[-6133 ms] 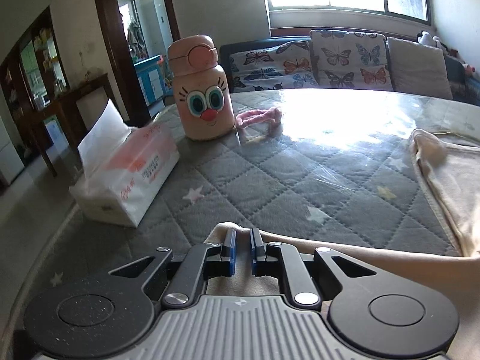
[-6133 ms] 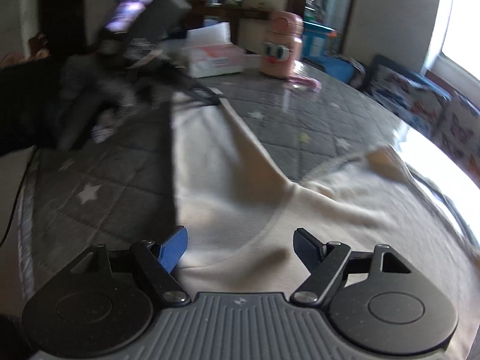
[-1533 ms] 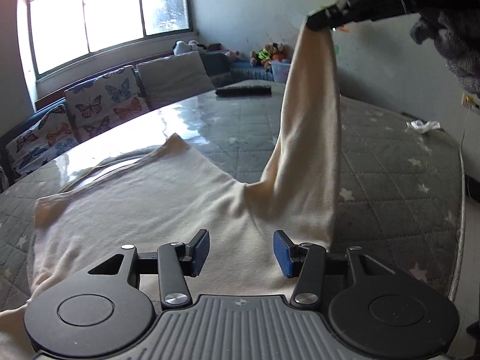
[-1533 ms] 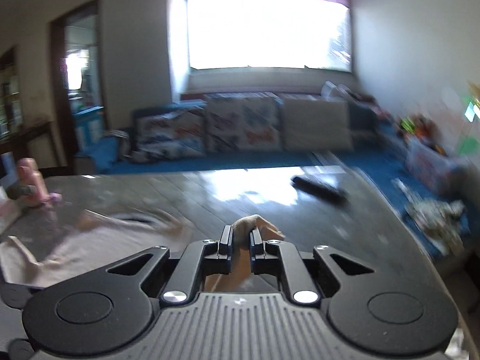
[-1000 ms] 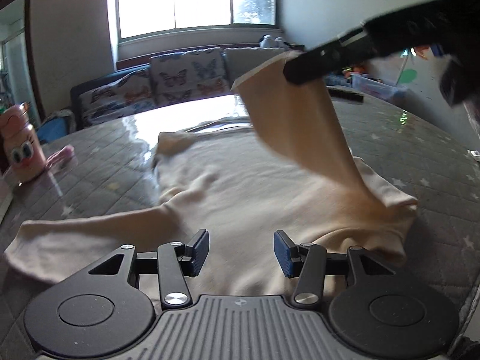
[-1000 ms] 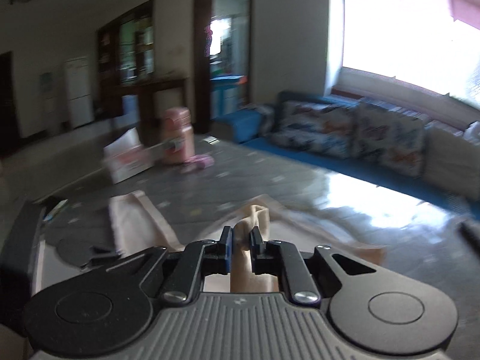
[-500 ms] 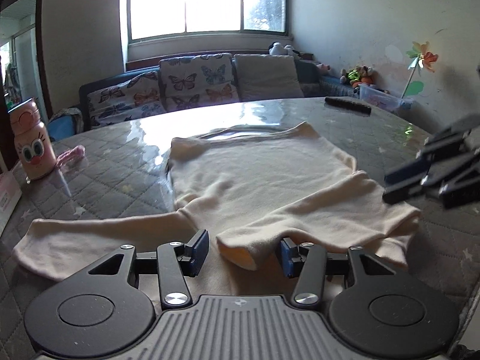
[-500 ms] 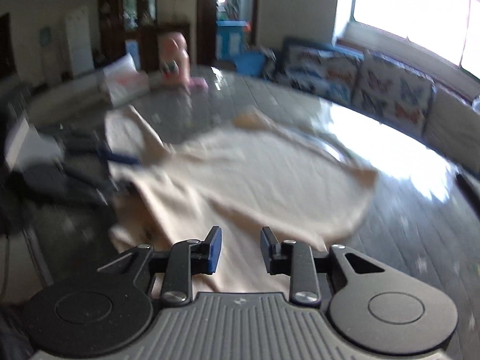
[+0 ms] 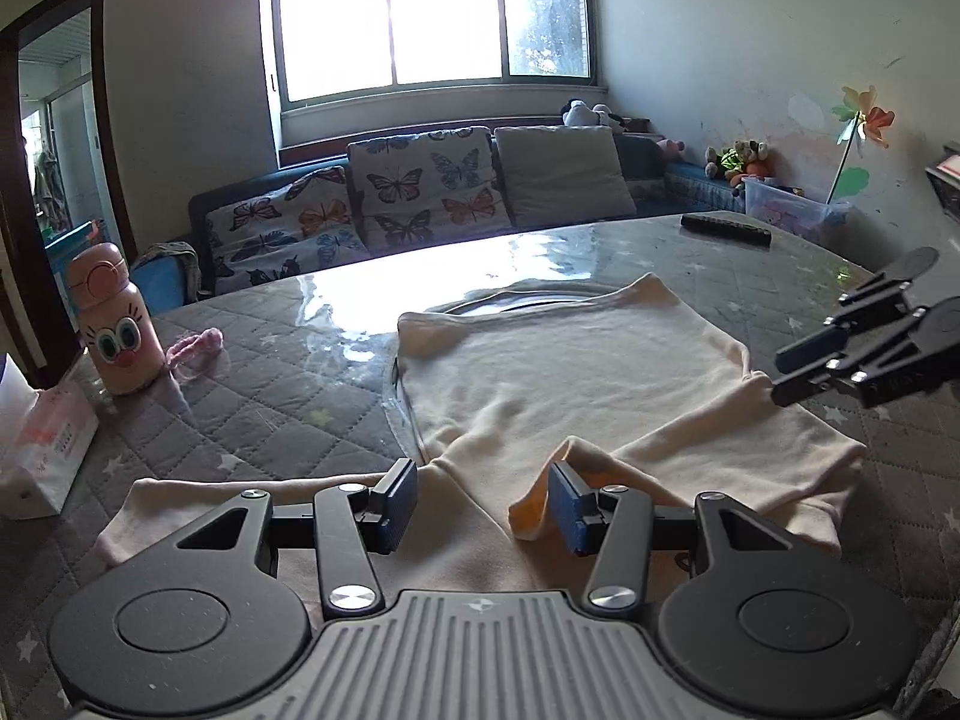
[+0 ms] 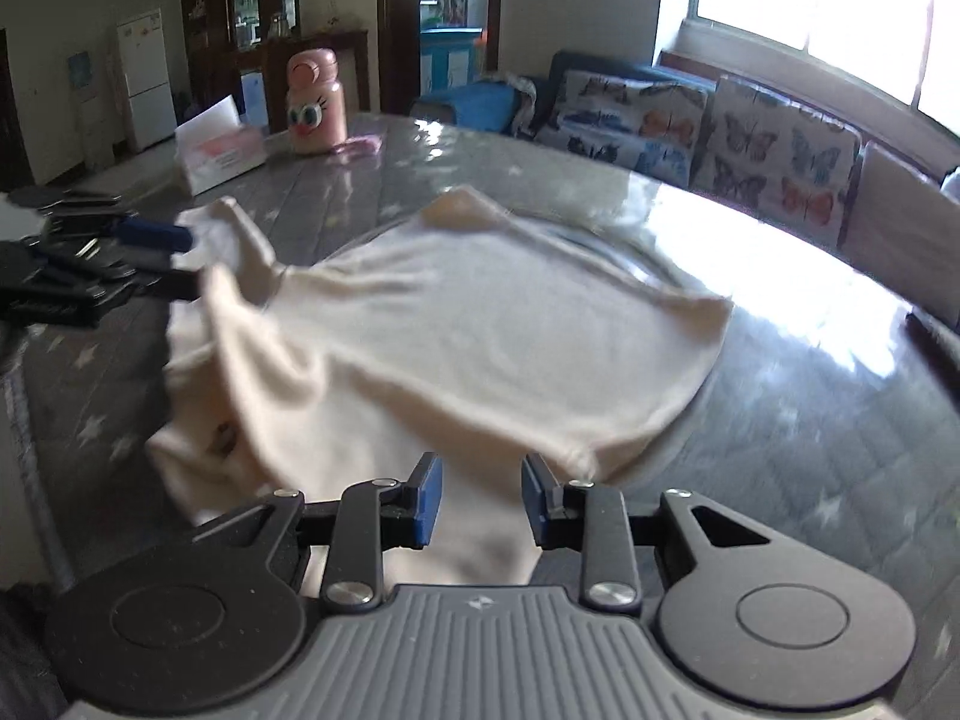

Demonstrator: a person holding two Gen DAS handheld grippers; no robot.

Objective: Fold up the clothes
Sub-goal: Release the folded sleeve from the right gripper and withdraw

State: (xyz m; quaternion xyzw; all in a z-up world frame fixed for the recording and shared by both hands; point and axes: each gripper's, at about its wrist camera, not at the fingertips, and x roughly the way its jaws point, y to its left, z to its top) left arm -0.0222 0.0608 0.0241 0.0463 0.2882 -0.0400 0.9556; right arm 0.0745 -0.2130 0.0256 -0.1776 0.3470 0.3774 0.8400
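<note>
Both tongs hover with nothing held: the left gripper (image 9: 483, 501), jaws fairly wide, over the near edge of a cream shirt (image 9: 570, 378); the right gripper (image 10: 479, 501), jaws narrower, at its right side. The shirt lies flat on the quilted table (image 9: 270, 414), right sleeve (image 9: 690, 450) folded across. The left sleeve (image 9: 198, 501), seemingly next, needs gripping and folding inward.

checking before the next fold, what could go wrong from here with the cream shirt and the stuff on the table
1. The folded-over sleeve lies loose and puckered near the left tongs; a careless grab could undo the fold.
2. The other sleeve is still spread flat; dragging the cream shirt may bunch it.
3. A wide sweep could knock the pink bottle.
</note>
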